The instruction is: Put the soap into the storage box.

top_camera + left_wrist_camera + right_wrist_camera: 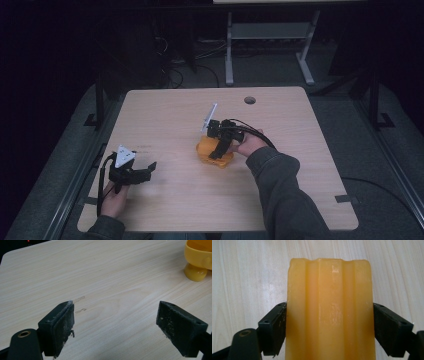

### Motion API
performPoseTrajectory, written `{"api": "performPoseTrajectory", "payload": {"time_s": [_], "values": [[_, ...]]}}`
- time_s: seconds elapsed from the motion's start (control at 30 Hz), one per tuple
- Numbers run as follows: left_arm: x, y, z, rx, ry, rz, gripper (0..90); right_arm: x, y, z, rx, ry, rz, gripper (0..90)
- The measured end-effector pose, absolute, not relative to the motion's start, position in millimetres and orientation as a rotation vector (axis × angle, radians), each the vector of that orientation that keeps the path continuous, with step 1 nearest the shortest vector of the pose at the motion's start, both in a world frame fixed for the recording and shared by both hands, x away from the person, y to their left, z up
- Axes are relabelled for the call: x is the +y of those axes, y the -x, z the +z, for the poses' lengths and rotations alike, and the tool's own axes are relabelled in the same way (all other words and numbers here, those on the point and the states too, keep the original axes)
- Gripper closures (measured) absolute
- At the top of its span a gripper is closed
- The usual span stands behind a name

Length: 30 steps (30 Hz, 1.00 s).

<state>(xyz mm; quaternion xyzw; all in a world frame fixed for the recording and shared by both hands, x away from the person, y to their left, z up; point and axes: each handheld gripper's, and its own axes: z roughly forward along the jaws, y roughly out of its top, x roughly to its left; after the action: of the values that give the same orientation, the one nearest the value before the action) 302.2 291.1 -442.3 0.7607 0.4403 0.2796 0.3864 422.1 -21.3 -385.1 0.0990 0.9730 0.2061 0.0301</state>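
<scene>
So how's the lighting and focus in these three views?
High view: dim, dark surroundings, table lit, soft detail. Left gripper view: bright and even, jaws sharp, yellow cup slightly soft. Right gripper view: bright, the yellow block shows small glare streaks.

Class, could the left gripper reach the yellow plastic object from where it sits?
Probably yes. The left gripper has open jaws pointing across bare wooden table toward the yellow plastic object. Nothing lies between, though the right gripper already clamps it.

The place looks like a dim lab or office: a light wooden desk [175, 115] with a cable hole [249, 100], cables [200, 65] on grey carpet, another desk's metal legs [229, 50] behind.
</scene>
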Motion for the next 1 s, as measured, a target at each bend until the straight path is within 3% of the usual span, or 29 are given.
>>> {"api": "performPoseTrajectory", "payload": {"time_s": [1.0], "values": [[290.0, -302.1, -442.7, 1.112, -1.945, 0.710, 14.1, -52.8, -411.7, -363.1, 2.925, -0.390, 0.800, 17.4]]}}
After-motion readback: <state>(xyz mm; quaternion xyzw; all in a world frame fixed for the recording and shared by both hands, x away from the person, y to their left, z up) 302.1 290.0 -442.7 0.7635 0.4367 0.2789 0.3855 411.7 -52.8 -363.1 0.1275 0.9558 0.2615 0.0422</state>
